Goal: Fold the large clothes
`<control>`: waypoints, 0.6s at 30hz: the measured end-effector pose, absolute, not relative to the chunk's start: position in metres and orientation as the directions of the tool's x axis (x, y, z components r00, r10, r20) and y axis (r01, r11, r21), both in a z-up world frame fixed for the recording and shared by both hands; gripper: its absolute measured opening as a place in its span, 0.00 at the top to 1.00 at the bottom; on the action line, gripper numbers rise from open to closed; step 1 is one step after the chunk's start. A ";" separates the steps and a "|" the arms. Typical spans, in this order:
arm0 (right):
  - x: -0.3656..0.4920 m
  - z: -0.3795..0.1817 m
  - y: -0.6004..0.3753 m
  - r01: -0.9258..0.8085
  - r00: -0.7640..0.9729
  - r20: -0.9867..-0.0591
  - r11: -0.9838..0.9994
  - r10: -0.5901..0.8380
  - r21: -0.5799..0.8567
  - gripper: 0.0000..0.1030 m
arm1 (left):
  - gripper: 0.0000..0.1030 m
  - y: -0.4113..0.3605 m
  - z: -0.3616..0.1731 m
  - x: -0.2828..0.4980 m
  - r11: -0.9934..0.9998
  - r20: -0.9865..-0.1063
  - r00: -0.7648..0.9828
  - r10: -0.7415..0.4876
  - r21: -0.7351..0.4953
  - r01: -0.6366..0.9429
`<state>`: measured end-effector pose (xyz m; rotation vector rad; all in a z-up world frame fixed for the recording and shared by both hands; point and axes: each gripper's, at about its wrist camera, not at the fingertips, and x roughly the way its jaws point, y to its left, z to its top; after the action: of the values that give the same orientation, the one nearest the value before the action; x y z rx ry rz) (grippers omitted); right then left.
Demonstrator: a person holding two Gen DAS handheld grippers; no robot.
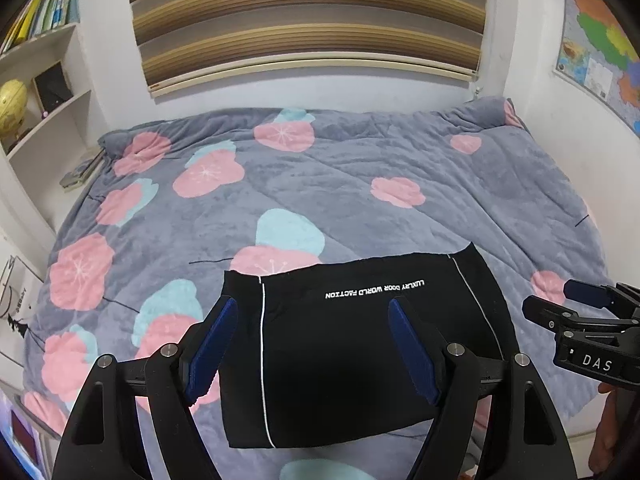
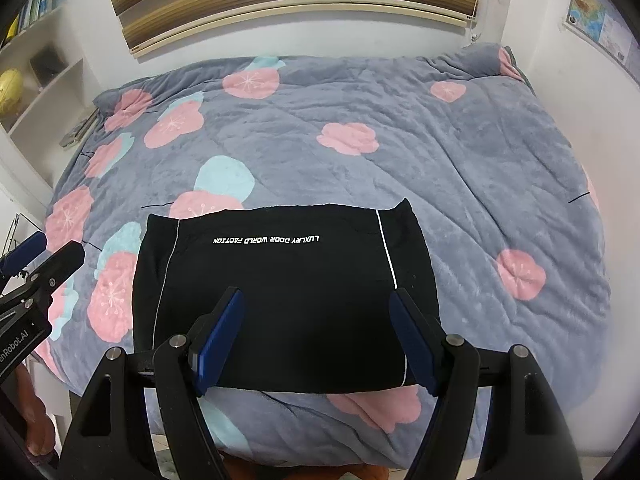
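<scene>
From my left wrist view, my left gripper (image 1: 312,312) hangs above the folded black garment (image 1: 352,360), its jaws spread wide and released, nothing between the blue pads but air. The garment lies flat near the front edge of the bed, on the grey quilt (image 1: 360,184) with pink and pale blue flowers (its white lettering reads upside down to me). My right gripper (image 1: 560,300) juts in from the right edge, over bare quilt just beside the garment. Beyond the bed are a striped blind (image 1: 308,20), a bookshelf (image 1: 44,80) with a yellow globe (image 1: 12,104), and a wall map (image 1: 600,40).

From my right wrist view, my right gripper (image 2: 316,304) also stands open and empty, over the near right half of the garment (image 2: 280,280). My left gripper (image 2: 44,252) enters at the left edge, beside the garment. Nothing lies on the garment.
</scene>
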<state>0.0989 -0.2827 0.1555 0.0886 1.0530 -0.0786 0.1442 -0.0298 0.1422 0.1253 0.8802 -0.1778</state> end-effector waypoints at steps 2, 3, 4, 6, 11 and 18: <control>0.099 0.156 -0.283 0.105 0.493 -0.870 0.994 -0.021 0.036 0.26 | 0.24 -0.029 0.142 0.144 0.978 -0.776 0.622 -0.101 0.036 0.204; 0.099 0.156 -0.283 0.103 0.493 -0.870 0.994 -0.020 0.036 0.26 | 0.24 -0.028 0.143 0.144 0.978 -0.777 0.621 -0.103 0.035 0.205; 0.099 0.156 -0.283 0.102 0.493 -0.870 0.994 -0.019 0.036 0.26 | 0.24 -0.028 0.143 0.144 0.978 -0.777 0.621 -0.102 0.035 0.205; 0.098 0.155 -0.281 0.102 0.492 -0.870 0.994 -0.020 0.035 0.26 | 0.24 -0.027 0.143 0.144 0.979 -0.778 0.619 -0.102 0.034 0.203; 0.095 0.152 -0.278 0.100 0.485 -0.875 0.994 -0.017 0.036 0.26 | 0.24 -0.029 0.140 0.143 0.979 -0.788 0.607 -0.103 0.029 0.204; 0.096 0.151 -0.275 0.094 0.483 -0.875 0.994 -0.001 0.050 0.26 | 0.24 -0.027 0.140 0.138 0.980 -0.790 0.607 -0.090 0.040 0.197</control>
<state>0.0960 -0.2750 0.1509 0.0952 1.0653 -0.0580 0.1383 -0.0272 0.1402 0.1277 0.9044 -0.1661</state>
